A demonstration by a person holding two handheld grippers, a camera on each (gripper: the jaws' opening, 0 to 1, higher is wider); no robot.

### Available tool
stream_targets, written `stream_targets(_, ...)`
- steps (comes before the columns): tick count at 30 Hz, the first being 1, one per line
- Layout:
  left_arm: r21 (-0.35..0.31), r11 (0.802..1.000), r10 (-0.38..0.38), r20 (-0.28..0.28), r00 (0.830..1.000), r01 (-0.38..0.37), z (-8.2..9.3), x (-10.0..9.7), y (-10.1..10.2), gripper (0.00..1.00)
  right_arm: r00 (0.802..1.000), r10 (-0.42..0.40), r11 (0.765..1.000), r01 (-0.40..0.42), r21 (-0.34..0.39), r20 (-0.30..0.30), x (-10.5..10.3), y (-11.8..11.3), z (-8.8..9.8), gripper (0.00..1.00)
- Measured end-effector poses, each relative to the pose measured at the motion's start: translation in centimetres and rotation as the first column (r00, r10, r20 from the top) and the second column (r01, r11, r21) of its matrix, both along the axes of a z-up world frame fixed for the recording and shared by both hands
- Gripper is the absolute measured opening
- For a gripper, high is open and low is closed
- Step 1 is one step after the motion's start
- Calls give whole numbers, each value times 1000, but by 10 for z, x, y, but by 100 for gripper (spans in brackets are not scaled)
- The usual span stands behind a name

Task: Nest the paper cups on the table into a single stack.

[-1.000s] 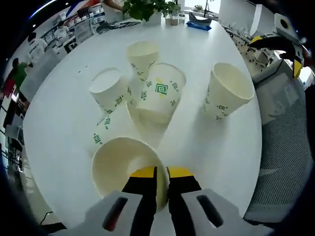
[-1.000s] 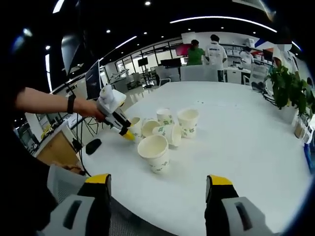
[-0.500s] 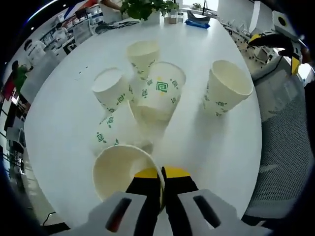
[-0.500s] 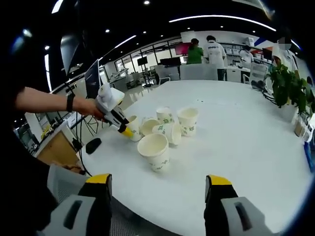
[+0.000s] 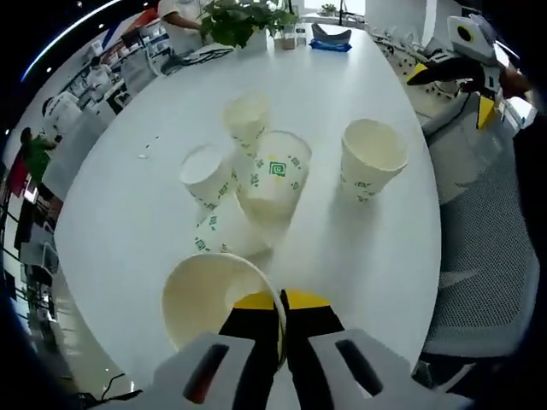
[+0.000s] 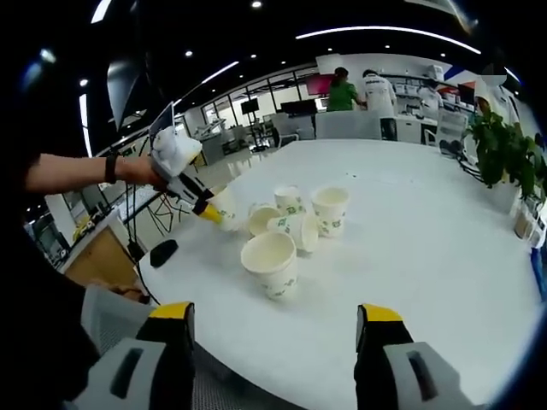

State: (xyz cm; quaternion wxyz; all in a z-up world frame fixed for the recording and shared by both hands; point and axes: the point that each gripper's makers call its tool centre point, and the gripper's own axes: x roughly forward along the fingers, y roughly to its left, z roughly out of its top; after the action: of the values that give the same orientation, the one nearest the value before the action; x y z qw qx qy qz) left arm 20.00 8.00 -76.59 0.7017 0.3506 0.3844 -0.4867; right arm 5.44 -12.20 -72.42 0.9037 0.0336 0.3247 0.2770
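Observation:
My left gripper is shut on the rim of a white paper cup with green marks and holds it above the table. The right gripper view shows that left gripper and its held cup up at the left, over the table's edge. Below lies a cluster: a tipped cup, an upright cup, a far cup and a flat-lying cup. A lone upright cup stands apart, nearest in the right gripper view. My right gripper is open, with nothing between its jaws.
The round white table ends close by my left gripper. A mesh chair stands at its right edge, and the right gripper hangs above it. Potted plants stand at the far end. People stand in the background.
My left gripper has lifted the held cup up and away from the cluster, so the table looks farther off. My right gripper has stayed open and in place.

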Motion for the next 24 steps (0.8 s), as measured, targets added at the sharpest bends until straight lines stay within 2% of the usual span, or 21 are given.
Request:
stream_targets(2,-6,1000,-9,7,1000,9,5,4,-3,0,1000,5,1000,-5,0,1,0,1,0,78)
stream_targets(5,-2,999,-32,25,999,32,23,6,-10,0,1000,12,1000,-12,-1,-1,1,1,0,78)
stream_targets(11,-13,995,-103,51,993,103,53,1,-39,0,1000,18,1000,-18,-3,1,3,0,-1,78)
stream_targets(20,-22,980,-197,64,978,198,67,-7,-78,0,1000,13,1000,-13,-1,-3,-2,-2,-3,78)
stream_targets(24,-27,969,-245,64,967,247,77,-20,-98,0,1000,7,1000,-7,-2,-6,-5,-4,-4,78)
